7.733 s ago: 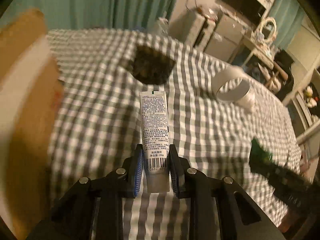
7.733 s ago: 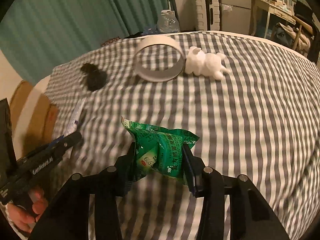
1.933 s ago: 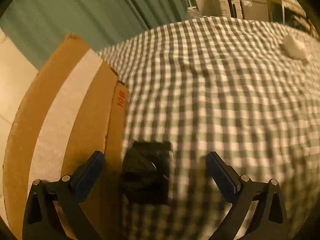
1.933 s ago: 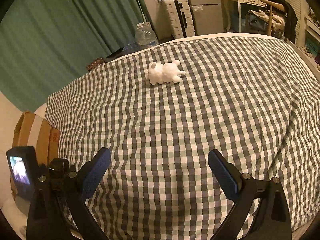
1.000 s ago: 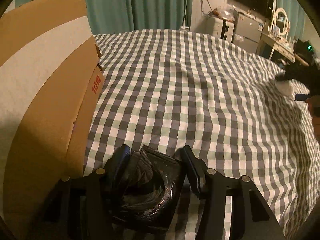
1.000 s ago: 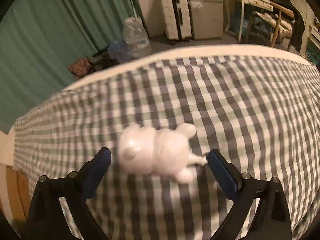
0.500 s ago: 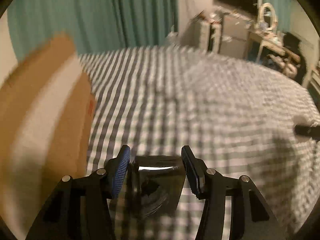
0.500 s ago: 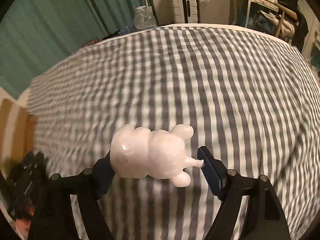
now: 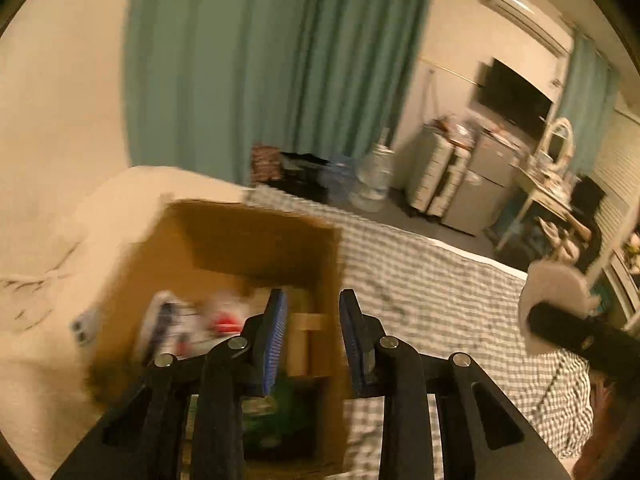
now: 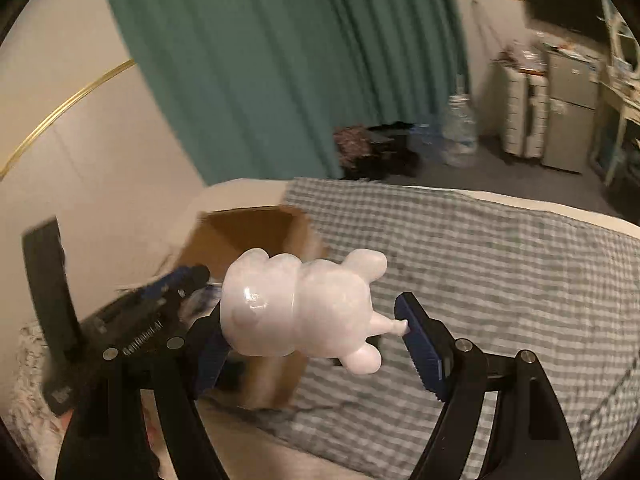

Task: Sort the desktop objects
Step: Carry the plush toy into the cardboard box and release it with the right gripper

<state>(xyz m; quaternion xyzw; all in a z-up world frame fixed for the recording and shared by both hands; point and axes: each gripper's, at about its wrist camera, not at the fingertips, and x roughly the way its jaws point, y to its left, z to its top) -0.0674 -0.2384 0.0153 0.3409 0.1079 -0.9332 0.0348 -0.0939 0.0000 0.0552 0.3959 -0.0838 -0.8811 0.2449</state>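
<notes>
White toy figure (image 10: 304,308) clamped between right gripper (image 10: 316,336) jaws; left gripper (image 9: 314,336) parted, empty, above cardboard box (image 9: 224,248).

Only one legible mark: white lettering along the side of my black left gripper (image 10: 168,304), seen from the right wrist camera, blurred by motion; it reads roughly "GenRobot.AI", though the letters smear and I cannot confirm each one. A small white square code label sits lower on the same black body, unreadable. Packets inside the open brown cardboard box (image 9: 224,264) carry red and dark print, too blurred to read. No other text I can make out.
</notes>
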